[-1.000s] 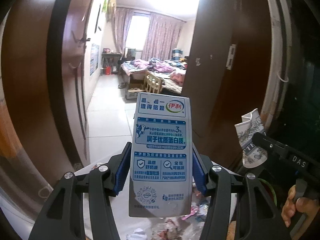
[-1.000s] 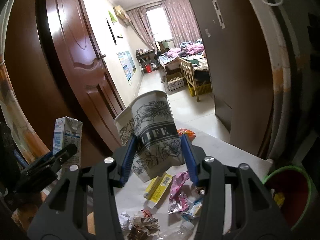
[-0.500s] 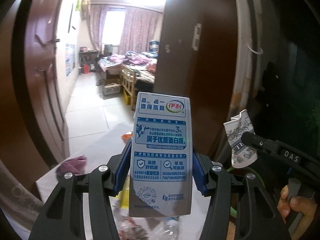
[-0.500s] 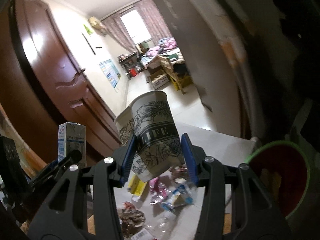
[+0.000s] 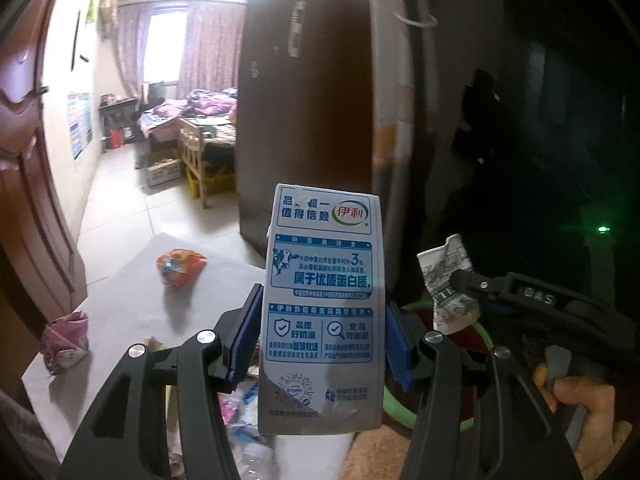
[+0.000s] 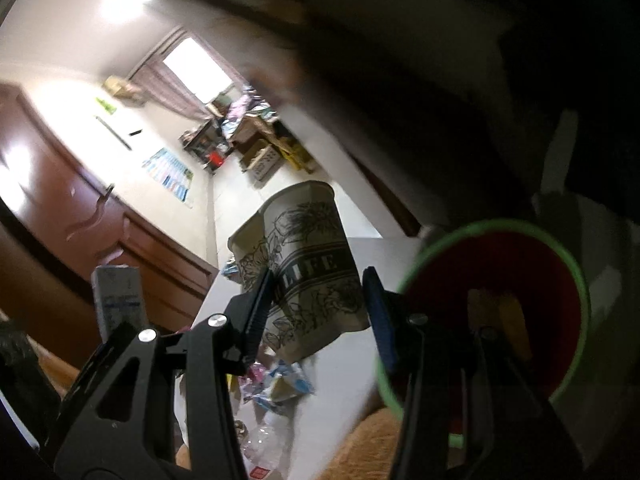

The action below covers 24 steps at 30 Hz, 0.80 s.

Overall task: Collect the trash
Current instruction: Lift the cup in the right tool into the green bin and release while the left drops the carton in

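Note:
My left gripper (image 5: 320, 340) is shut on an upright blue-and-white milk carton (image 5: 322, 308); the carton (image 6: 116, 300) also shows at the left of the right wrist view. My right gripper (image 6: 318, 312) is shut on a crumpled paper cup printed "LIFE" (image 6: 308, 276), held tilted; that cup (image 5: 448, 284) appears to the right in the left wrist view. A red bin with a green rim (image 6: 500, 300) stands just right of the cup, its rim (image 5: 404, 412) showing behind the carton.
A white sheet (image 5: 132, 304) on the floor carries an orange wrapper (image 5: 180, 266), a pink crumpled wrapper (image 5: 66, 342) and several loose wrappers and a plastic bottle (image 6: 276, 392). A brown door (image 5: 24, 184) stands left, a dark wardrobe (image 5: 304, 100) ahead. A person's hand (image 5: 580, 404) grips the right handle.
Both grippers have swung to the right and lower with their loads still held. The right gripper has rolled, and the red bin now fills more of its view.

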Motion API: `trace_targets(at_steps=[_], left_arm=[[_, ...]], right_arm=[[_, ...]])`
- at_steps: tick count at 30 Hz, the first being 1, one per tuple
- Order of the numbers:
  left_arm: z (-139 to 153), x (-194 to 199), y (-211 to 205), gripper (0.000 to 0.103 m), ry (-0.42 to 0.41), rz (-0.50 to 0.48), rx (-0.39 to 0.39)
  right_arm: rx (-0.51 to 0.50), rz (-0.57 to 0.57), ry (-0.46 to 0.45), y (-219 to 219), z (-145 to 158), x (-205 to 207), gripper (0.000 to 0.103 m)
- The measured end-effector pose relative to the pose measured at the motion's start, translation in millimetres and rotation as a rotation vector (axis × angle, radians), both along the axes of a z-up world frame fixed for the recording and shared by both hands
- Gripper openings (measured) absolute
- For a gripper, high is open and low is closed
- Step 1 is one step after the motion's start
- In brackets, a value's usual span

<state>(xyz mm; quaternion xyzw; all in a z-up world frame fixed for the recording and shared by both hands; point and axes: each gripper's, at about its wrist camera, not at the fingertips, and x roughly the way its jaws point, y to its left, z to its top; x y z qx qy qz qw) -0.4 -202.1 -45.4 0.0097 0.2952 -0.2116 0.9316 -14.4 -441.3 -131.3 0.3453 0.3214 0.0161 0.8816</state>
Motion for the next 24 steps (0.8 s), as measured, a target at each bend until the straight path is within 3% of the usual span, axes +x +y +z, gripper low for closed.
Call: trace_targets(at_steps=[11,13,14,15,16,24], left_arm=[[-23,13,-60,0.052,0.008,-0.129,-0.003],[-27,14,-72,0.053,0.003,-0.158,-0.017],[-30,15,-78,0.063,-0.003,-0.173,-0.014],[-31,15,-83,0.078,-0.005,-0.182,-0.008],[-32,15,-86,0.082,-0.01,-0.193,-0.011],[-19,12,-62,0.083,0.009,-0.173,-0.048]], right_arm=[[-0.063,-0.101,0.088,-31,-18,-10,0.047],[-0.061,-0.13,0.101,-40,-20,-15,0.055],[-0.06,-0.149,0.106,-41,-19,-17,0.066],[-0.062,-0.17,0.108,-45,-19,-21,0.069],[-0.064,-0.18,0.111,-47,-19,-21,0.069],[-0.124,-0.187,0.101,-29,4,-25,0.07]])
